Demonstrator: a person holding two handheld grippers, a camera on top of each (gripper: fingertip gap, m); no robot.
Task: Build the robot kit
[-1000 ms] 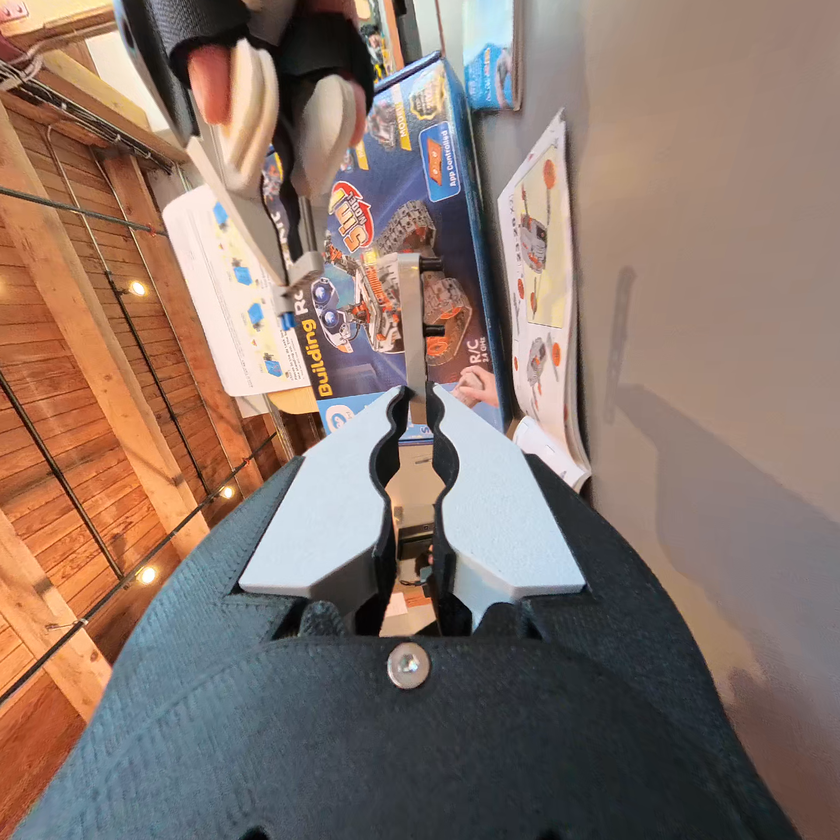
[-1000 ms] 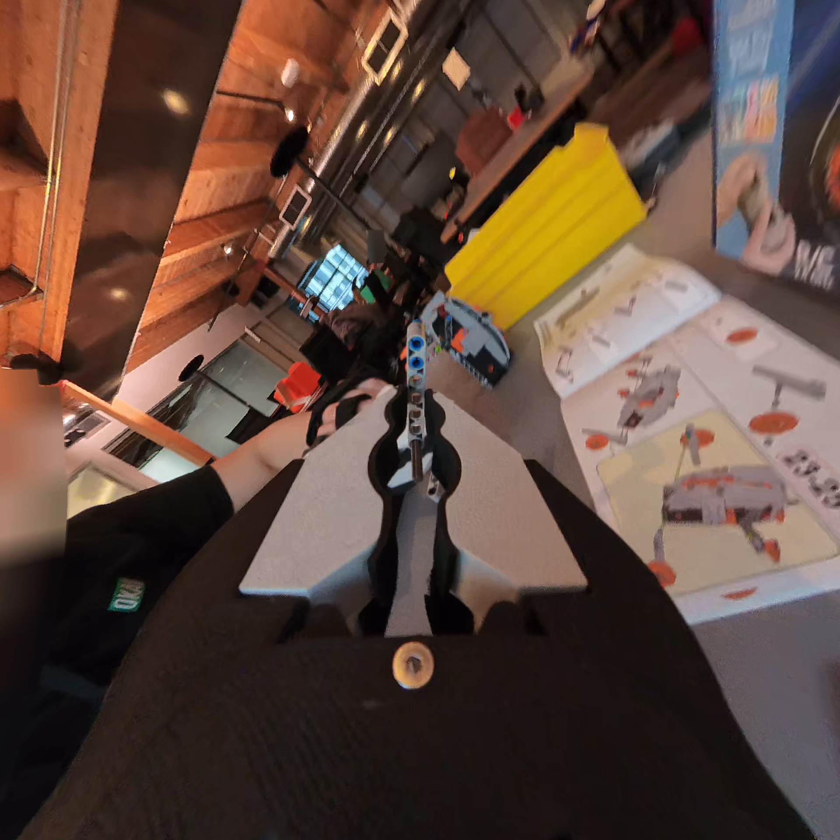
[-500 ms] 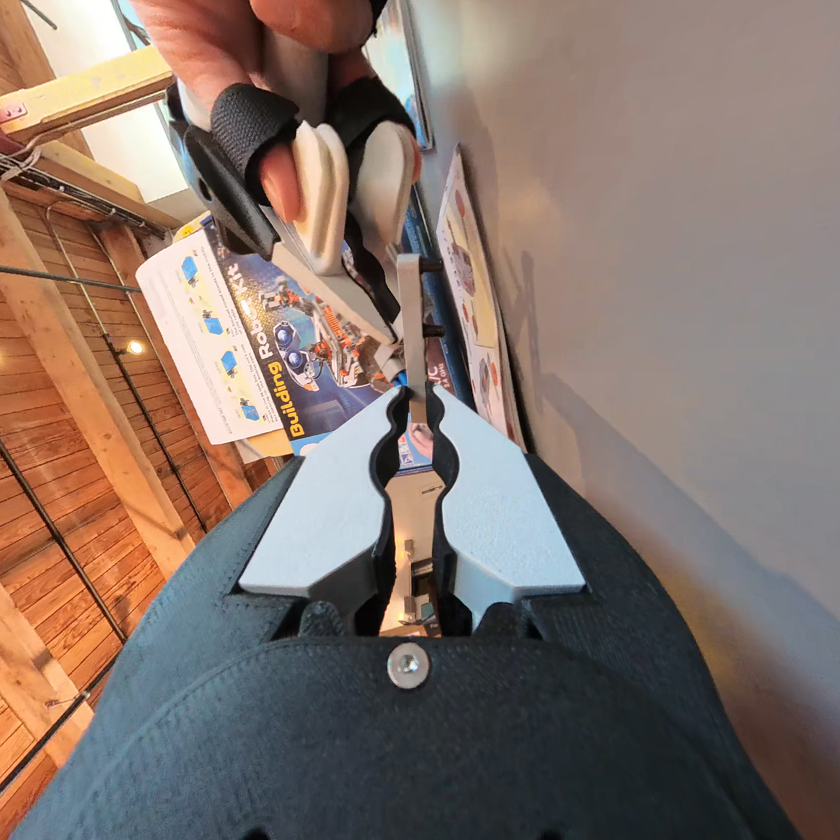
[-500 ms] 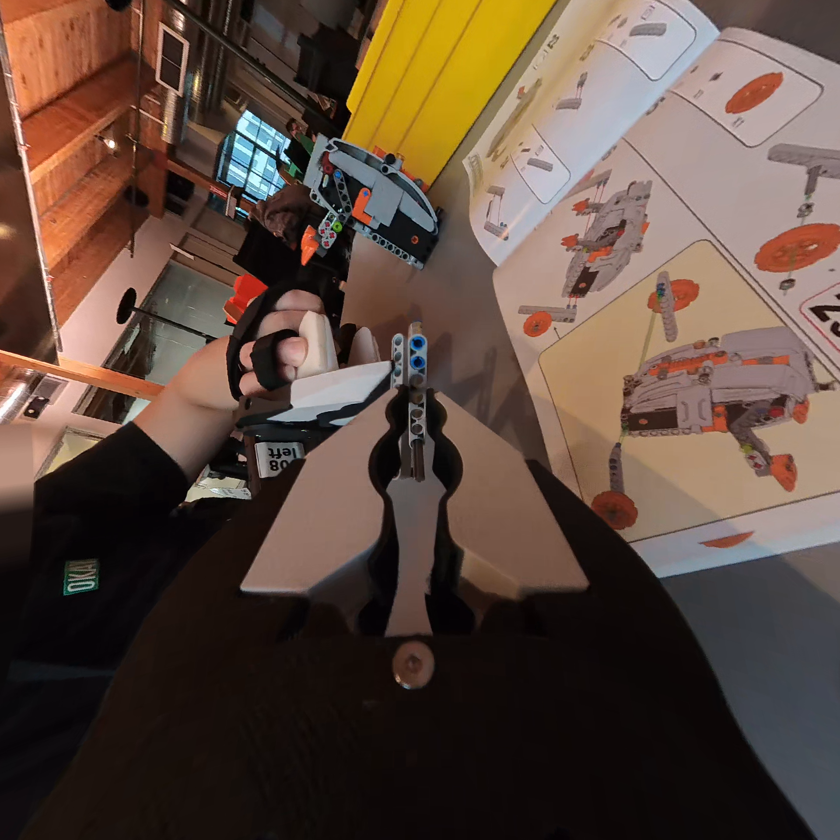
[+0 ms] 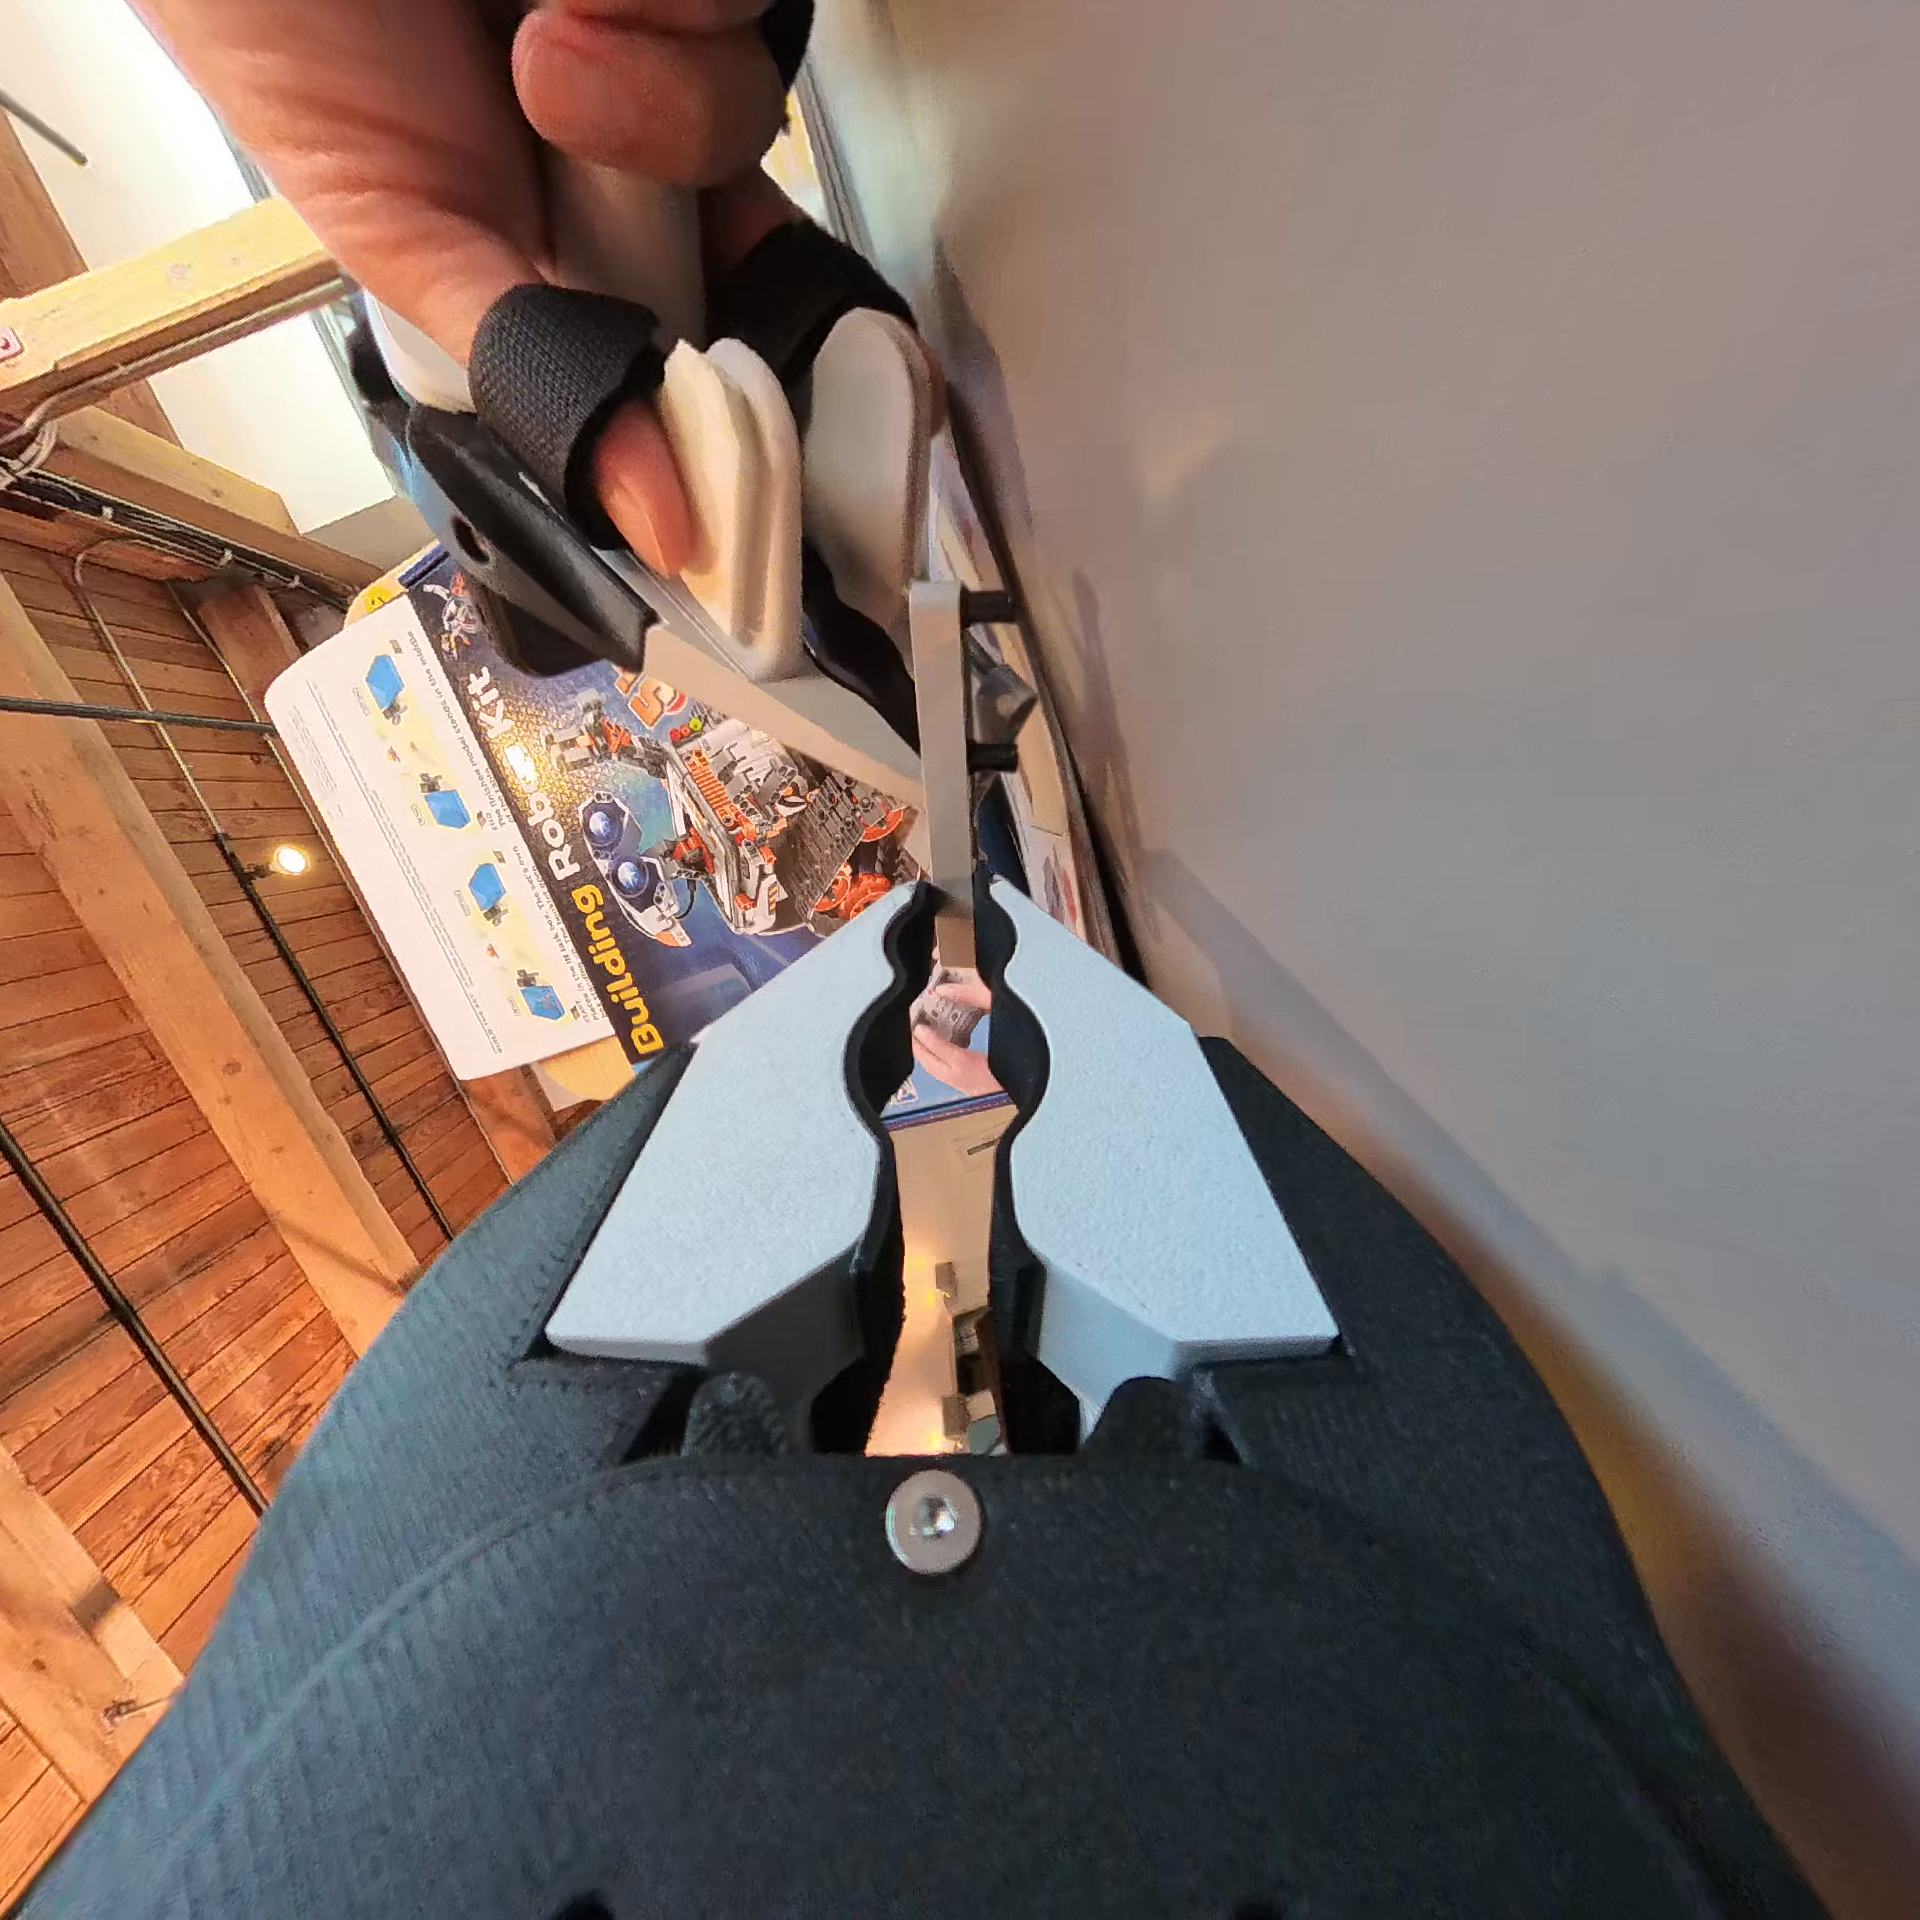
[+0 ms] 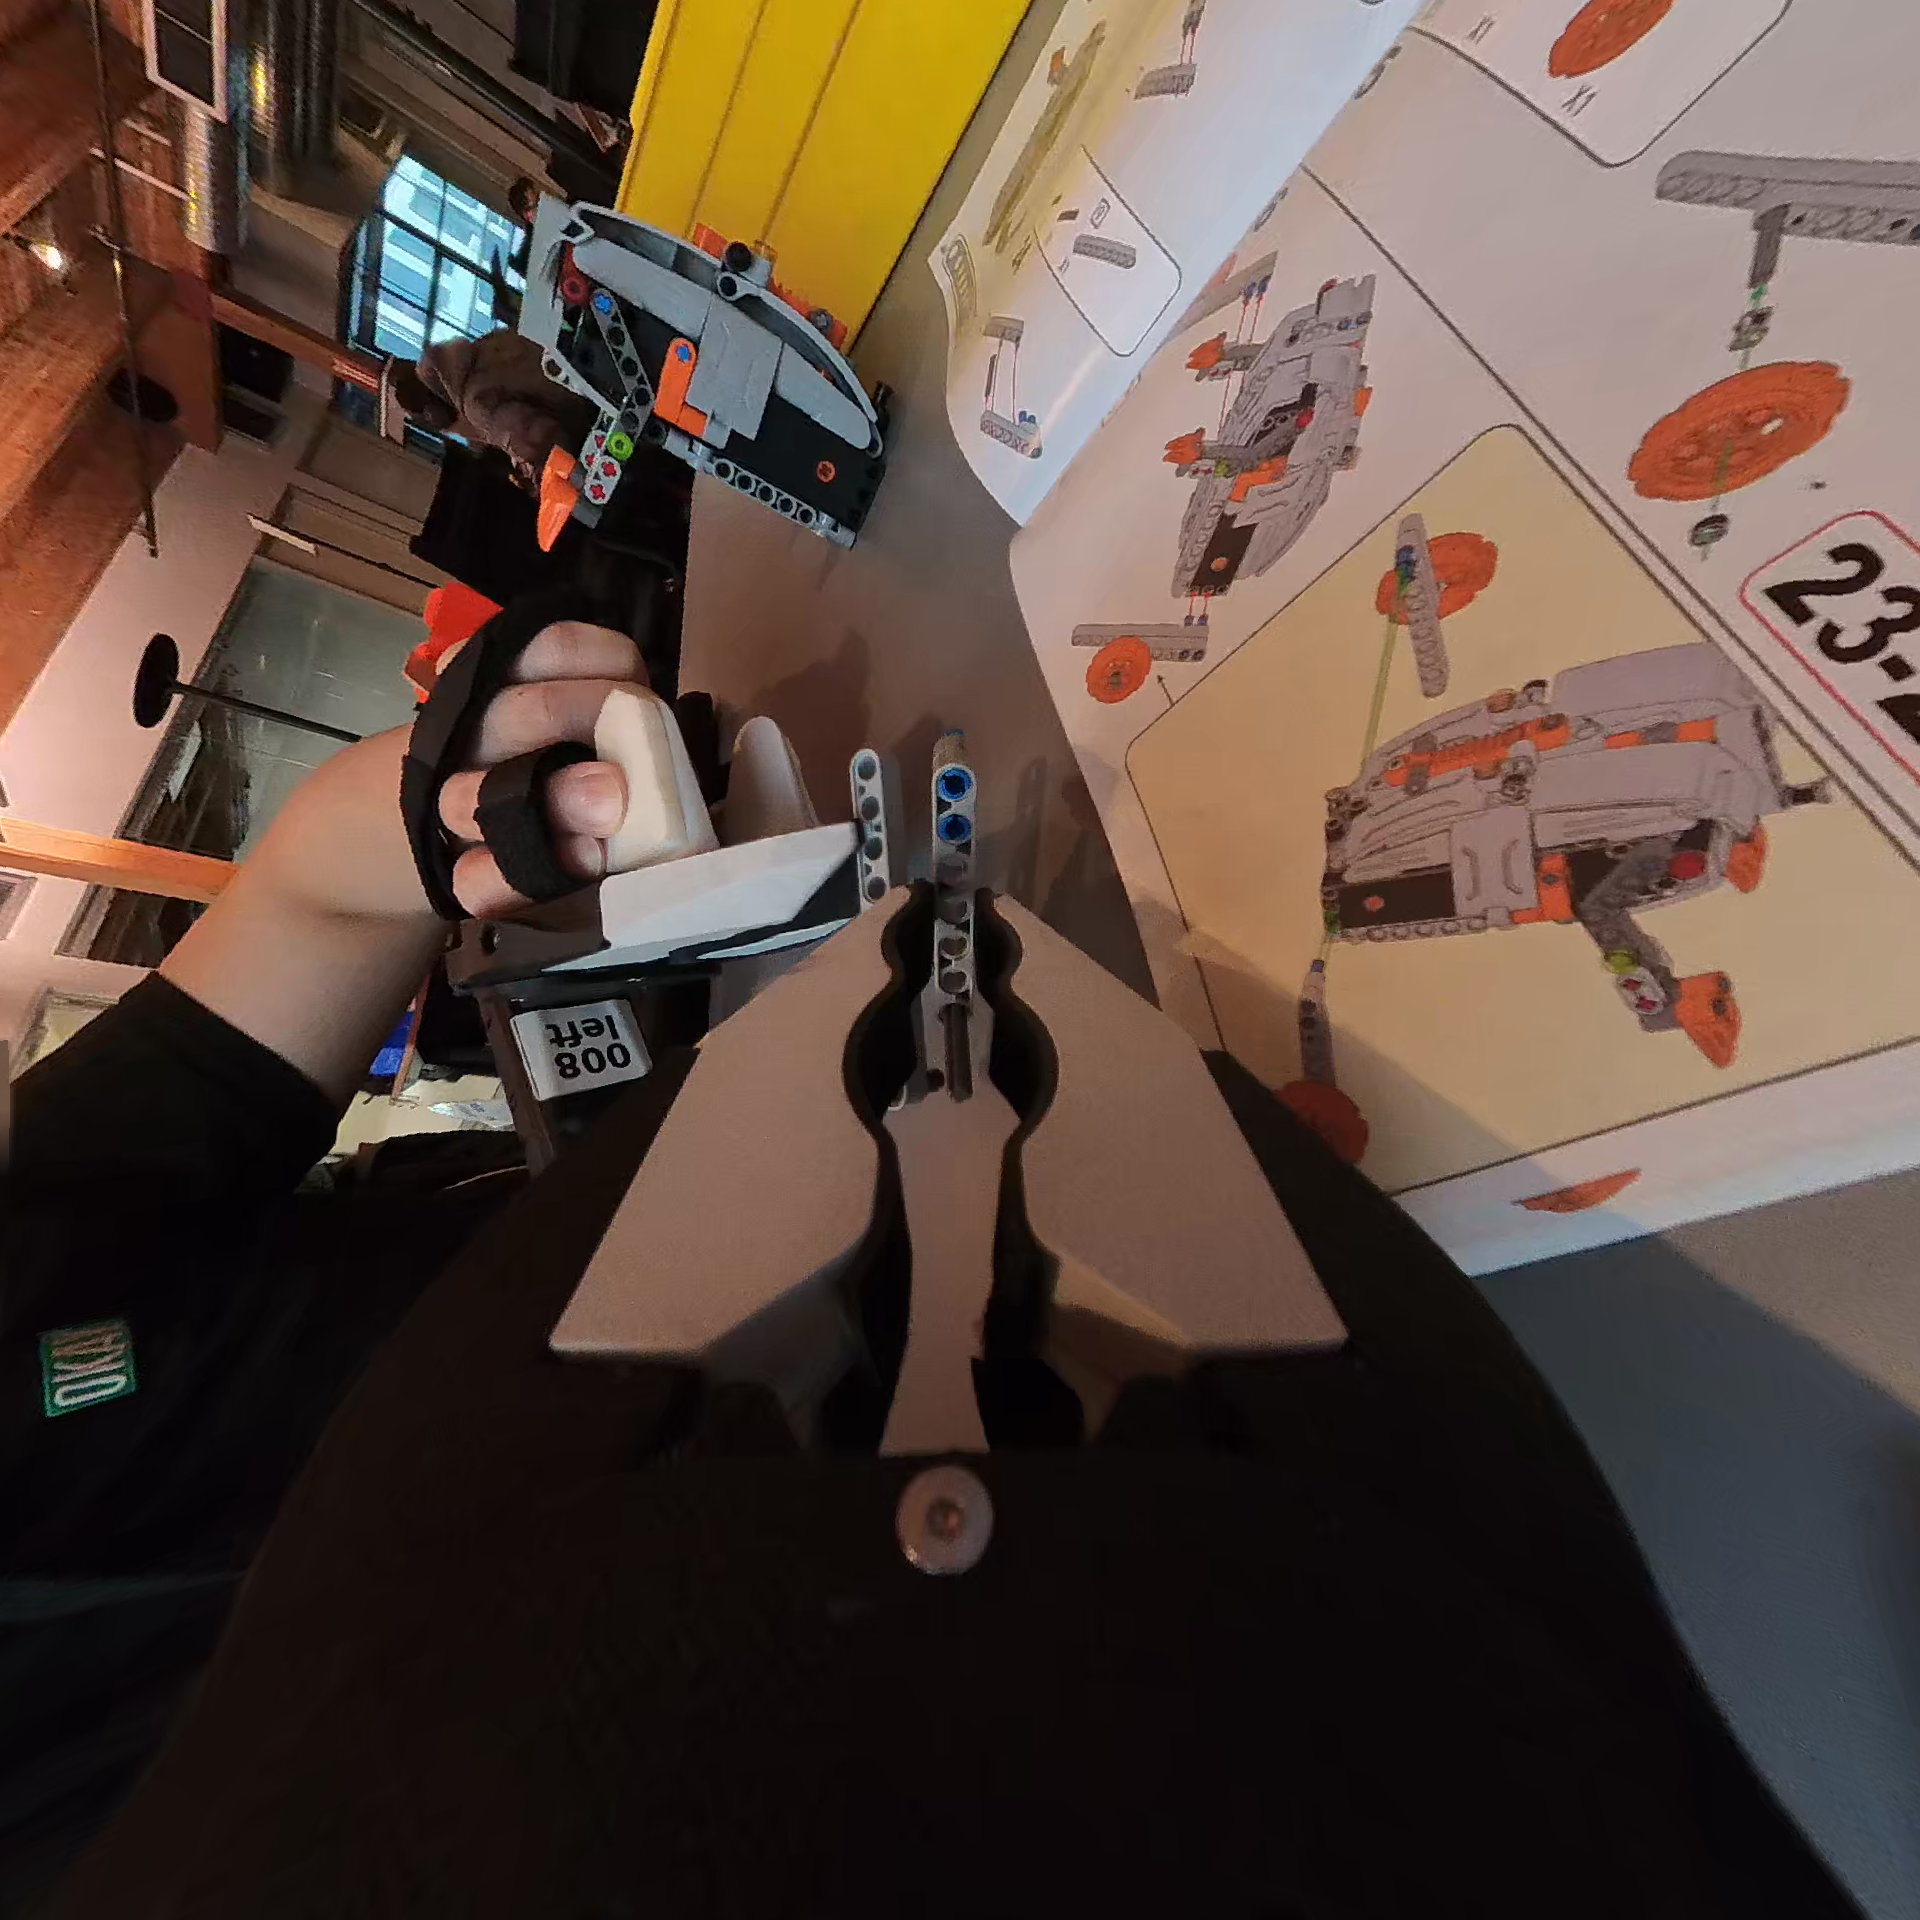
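Observation:
My left gripper (image 5: 954, 902) is shut on a flat grey beam (image 5: 940, 748) with two black pins (image 5: 989, 603) sticking out of its right side. My right gripper (image 6: 951, 896) is shut on a grey holed beam (image 6: 951, 935) with two blue pins (image 6: 951, 805) at its far end. Both beams are held above the grey table (image 5: 1507, 623). In the right wrist view the left gripper's fingers (image 6: 727, 883) hold their beam (image 6: 871, 821) just left of mine, parallel, with a small gap. In the left wrist view the right gripper's fingers (image 5: 769, 707) reach my beam from the upper left.
An open instruction booklet (image 6: 1507, 468) lies on the table at right. A partly built grey, black and orange model (image 6: 717, 384) stands beyond it, beside a yellow bin (image 6: 831, 125). A blue kit box (image 5: 665, 862) stands behind. A person's hand (image 6: 520, 790) and black sleeve are at left. Left and right tips are no more than a few centimetres apart.
The two grippers have come together. The right gripper dropped towards the table and booklet, and the two beams now sit side by side. Both stay shut on their beams.

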